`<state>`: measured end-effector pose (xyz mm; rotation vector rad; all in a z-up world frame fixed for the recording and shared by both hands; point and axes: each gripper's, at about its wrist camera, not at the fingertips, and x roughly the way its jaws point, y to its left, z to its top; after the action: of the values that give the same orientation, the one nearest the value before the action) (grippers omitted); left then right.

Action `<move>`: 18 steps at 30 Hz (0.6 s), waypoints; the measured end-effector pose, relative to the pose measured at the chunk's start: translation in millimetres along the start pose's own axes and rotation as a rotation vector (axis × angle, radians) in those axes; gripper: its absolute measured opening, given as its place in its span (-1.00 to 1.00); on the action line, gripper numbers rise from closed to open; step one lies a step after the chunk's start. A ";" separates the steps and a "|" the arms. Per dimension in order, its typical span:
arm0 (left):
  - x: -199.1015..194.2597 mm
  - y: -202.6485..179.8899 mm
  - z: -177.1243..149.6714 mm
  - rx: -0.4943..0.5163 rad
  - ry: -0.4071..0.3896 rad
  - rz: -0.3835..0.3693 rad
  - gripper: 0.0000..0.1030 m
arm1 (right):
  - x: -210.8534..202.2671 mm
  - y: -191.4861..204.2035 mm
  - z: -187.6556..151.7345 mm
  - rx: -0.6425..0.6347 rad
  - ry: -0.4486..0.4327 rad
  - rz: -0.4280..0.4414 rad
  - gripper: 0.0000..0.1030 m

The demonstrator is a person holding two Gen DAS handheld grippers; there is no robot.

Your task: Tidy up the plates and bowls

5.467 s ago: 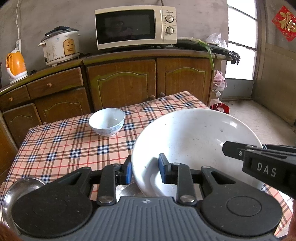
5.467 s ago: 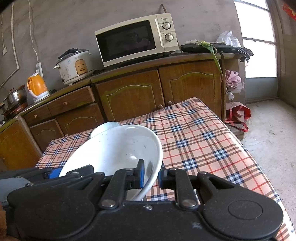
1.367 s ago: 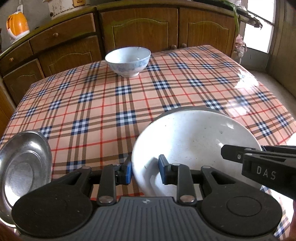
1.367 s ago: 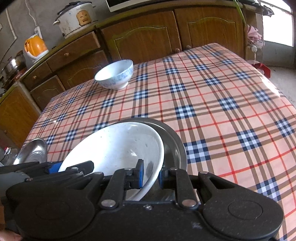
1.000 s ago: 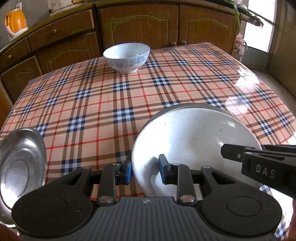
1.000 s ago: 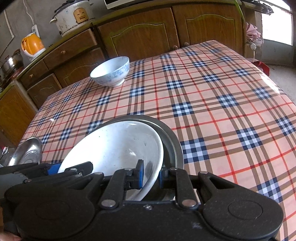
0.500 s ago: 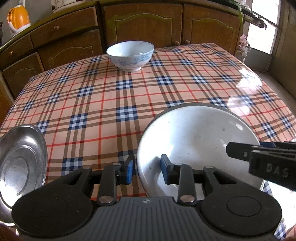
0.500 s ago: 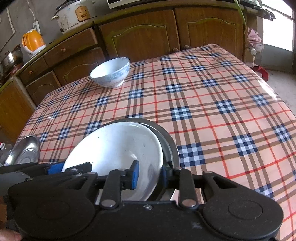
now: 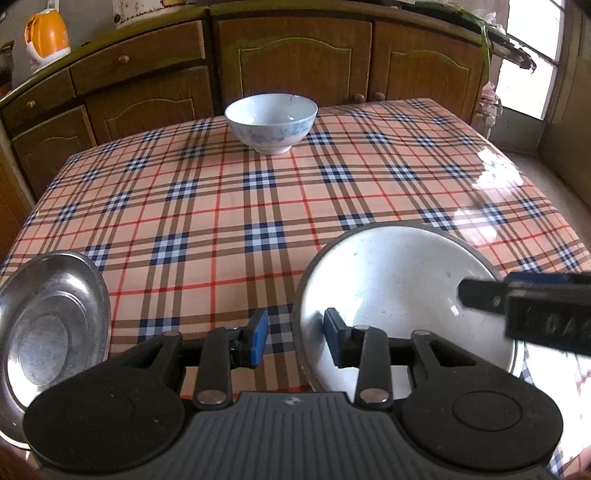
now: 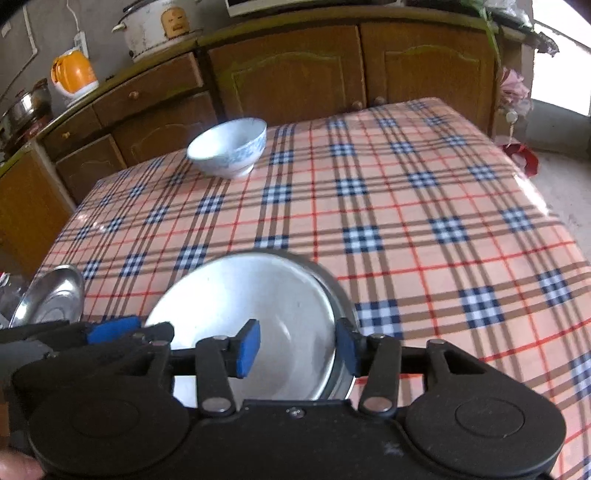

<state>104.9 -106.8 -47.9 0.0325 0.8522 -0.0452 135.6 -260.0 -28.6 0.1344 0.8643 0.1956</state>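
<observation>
Right gripper (image 10: 297, 349) opening, straddling white plate (image 10: 251, 306) rim, pads clear.

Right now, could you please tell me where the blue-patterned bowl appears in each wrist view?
Left wrist view: blue-patterned bowl sits top centre, at the table's far edge.
Right wrist view: same bowl sits upper left.
Shared landmark: the orange kettle on the counter, left of the bowl.

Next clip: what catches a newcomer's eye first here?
The big white plate nested on a steel plate at the near edge of the checked tablecloth, with the left gripper and right gripper opening around its rim. Then the blue-patterned bowl far across, and a second steel plate near left.
</observation>
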 end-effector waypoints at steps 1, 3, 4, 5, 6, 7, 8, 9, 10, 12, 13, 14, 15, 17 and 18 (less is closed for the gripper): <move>-1.2 1.0 -0.1 -0.004 -0.002 -0.001 -0.28 | -3.4 -2.8 1.4 0.007 -0.011 -0.004 0.31; -3.2 2.0 0.3 -0.008 -0.006 -0.006 -0.32 | -8.6 -9.3 4.2 0.026 -0.024 0.004 0.31; -4.9 1.9 0.6 -0.007 -0.010 -0.007 -0.32 | -11.1 -11.8 4.7 0.033 -0.031 0.003 0.31; -7.0 1.9 1.1 -0.008 -0.014 -0.009 -0.32 | -13.4 -13.5 5.1 0.038 -0.037 -0.001 0.31; -9.6 1.9 1.7 -0.009 -0.018 -0.012 -0.31 | -15.1 -13.8 5.7 0.041 -0.040 -0.001 0.31; -12.4 1.6 2.6 -0.009 -0.022 -0.013 -0.29 | -17.5 -14.6 5.8 0.043 -0.044 0.001 0.31; -16.0 1.3 3.4 -0.010 -0.030 -0.013 -0.23 | -19.6 -14.5 6.2 0.043 -0.048 0.004 0.31; -19.5 0.9 4.4 -0.010 -0.038 -0.013 -0.19 | -22.2 -14.1 6.4 0.042 -0.053 0.007 0.31; -23.3 0.9 5.4 -0.010 -0.044 -0.012 -0.18 | -24.9 -13.2 6.8 0.040 -0.058 0.011 0.31; -30.8 1.2 7.8 -0.010 -0.057 -0.011 -0.12 | -31.1 -11.4 7.9 0.035 -0.069 0.021 0.31; -35.7 1.8 8.8 -0.013 -0.063 -0.010 -0.11 | -35.0 -10.1 8.3 0.031 -0.077 0.026 0.31; -39.8 2.1 9.6 -0.016 -0.069 -0.006 -0.08 | -38.7 -8.8 8.8 0.027 -0.084 0.030 0.31; -44.1 2.6 10.4 -0.017 -0.077 -0.002 -0.05 | -43.0 -7.4 9.3 0.022 -0.092 0.037 0.31; -54.8 3.3 11.5 -0.014 -0.095 0.008 0.00 | -52.7 -4.8 9.9 0.019 -0.112 0.049 0.31; -59.4 3.1 12.0 -0.015 -0.100 0.011 0.05 | -57.7 -3.6 10.7 0.017 -0.123 0.057 0.31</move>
<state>75.0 -102.7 4.7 0.0207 0.7518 -0.0302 107.6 -276.8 20.3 0.1849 0.7407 0.2310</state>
